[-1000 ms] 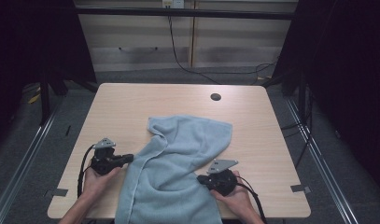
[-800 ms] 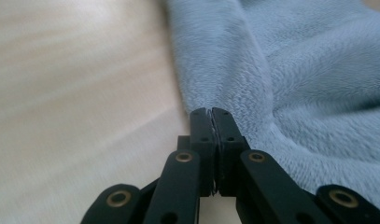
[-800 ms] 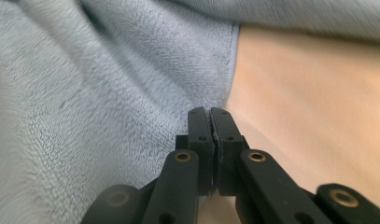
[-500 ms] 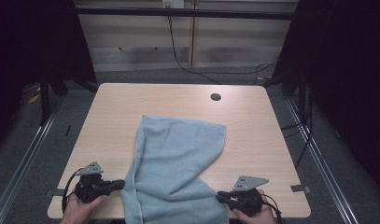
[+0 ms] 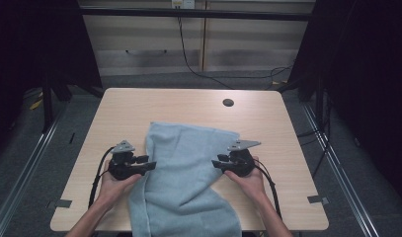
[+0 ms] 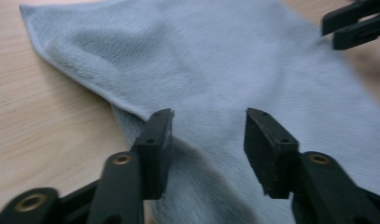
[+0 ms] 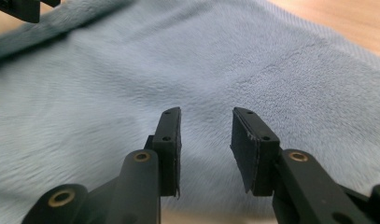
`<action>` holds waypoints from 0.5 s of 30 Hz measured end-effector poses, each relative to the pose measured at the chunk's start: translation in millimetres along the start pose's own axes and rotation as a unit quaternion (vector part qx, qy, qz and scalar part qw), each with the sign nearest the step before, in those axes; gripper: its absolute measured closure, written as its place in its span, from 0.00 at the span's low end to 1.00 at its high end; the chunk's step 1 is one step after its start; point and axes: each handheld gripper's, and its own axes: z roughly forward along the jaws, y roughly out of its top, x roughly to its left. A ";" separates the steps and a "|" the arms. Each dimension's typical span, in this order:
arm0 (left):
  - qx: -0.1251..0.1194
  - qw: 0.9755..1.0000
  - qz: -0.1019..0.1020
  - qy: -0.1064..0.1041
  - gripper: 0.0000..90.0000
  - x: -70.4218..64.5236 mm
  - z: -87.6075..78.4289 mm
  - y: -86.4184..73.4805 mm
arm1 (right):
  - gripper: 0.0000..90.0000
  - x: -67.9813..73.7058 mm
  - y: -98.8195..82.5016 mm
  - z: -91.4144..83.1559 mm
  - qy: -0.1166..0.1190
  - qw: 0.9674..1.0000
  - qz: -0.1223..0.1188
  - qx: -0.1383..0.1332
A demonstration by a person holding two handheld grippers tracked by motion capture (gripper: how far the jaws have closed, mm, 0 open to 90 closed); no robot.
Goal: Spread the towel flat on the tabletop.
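— Wooden table (image 5: 139, 106), pale top, dark floor around it, a small round hole (image 5: 228, 102) near the far edge. What's on it?

— One light blue towel (image 5: 188, 168), lying down the middle, its near end hanging over the table's front edge. The far edge runs slanted, and there's a fold along the left side.

— Start on the left, then.

— Left gripper (image 5: 148, 164) sits at the towel's left edge, pointing inward. Its jaws have just been opening; in the left gripper view (image 6: 208, 140) they stand apart with nothing pinched, the towel lying flat beneath them.

— And the right?

— Right gripper (image 5: 217, 162) is at the towel's right edge, facing the other one. Its jaws have just been opening too; in the right gripper view (image 7: 206, 144) there's a clear gap between the pads, cloth below, not clamped.

— So neither holds it?

— Neither. Both hands rest low at the table.
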 end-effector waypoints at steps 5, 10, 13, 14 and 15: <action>0.025 0.999 0.024 0.018 0.86 3.4 -3.4 -10.8 | 0.72 -0.6 -9.9 12.1 -0.003 1.000 -0.001 0.027; 0.030 0.999 0.018 -0.020 0.94 1.7 -18.1 -26.6 | 0.73 10.3 -24.9 -2.4 0.012 0.999 -0.009 0.029; 0.041 0.998 0.030 -0.037 0.94 -10.4 -26.9 -35.5 | 0.73 18.2 -30.0 -8.7 0.017 0.999 -0.019 0.035; 0.042 0.997 0.033 -0.047 0.95 -14.8 -30.0 -39.8 | 0.73 22.4 -33.0 -12.6 0.021 0.999 -0.020 0.039; 0.044 0.997 0.032 -0.055 0.95 -18.2 -32.8 -43.1 | 0.74 27.2 -36.8 -17.2 0.022 0.999 -0.021 0.042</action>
